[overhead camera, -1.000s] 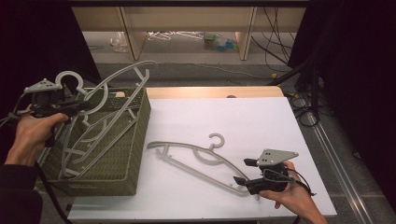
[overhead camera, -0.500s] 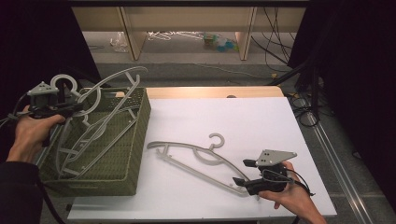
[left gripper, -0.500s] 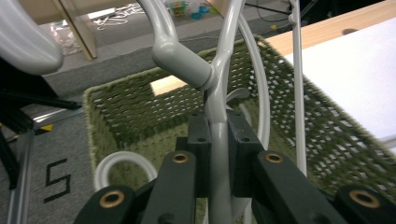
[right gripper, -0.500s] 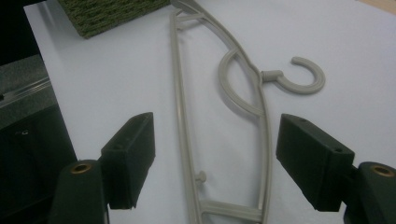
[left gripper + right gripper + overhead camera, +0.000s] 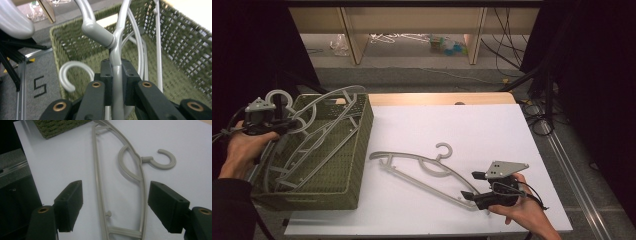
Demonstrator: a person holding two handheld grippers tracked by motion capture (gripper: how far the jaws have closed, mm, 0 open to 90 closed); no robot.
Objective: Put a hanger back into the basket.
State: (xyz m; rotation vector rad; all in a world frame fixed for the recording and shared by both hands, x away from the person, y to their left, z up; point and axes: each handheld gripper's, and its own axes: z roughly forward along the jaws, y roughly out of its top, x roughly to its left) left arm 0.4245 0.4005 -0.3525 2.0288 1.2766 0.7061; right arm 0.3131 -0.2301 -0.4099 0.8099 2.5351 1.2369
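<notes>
A green woven basket (image 5: 360, 150) stands at the table's left and holds several grey plastic hangers. My left gripper (image 5: 287, 124) is shut on one grey hanger (image 5: 117, 75) just below its hook, over the basket's left rim; that hanger's long arm (image 5: 332, 95) leans across the basket. A second hanger's hook (image 5: 72, 72) curls beside the basket's (image 5: 180, 50) near corner. Another grey hanger (image 5: 439, 160) lies flat on the white table. My right gripper (image 5: 472, 185) stands open at its right end, pads (image 5: 70, 205) on either side of the hanger (image 5: 143, 195), apart from it.
The white tabletop (image 5: 492, 125) stretches to the right of the basket, with a wooden strip (image 5: 437, 98) along its far edge. Shelf legs and loose items stand on the floor behind. Cables (image 5: 542, 110) and a rail run along the right side.
My left hand has come down and slightly toward the basket with the held hanger, which now sits lower in it. The right gripper and the table hanger have stayed put.
</notes>
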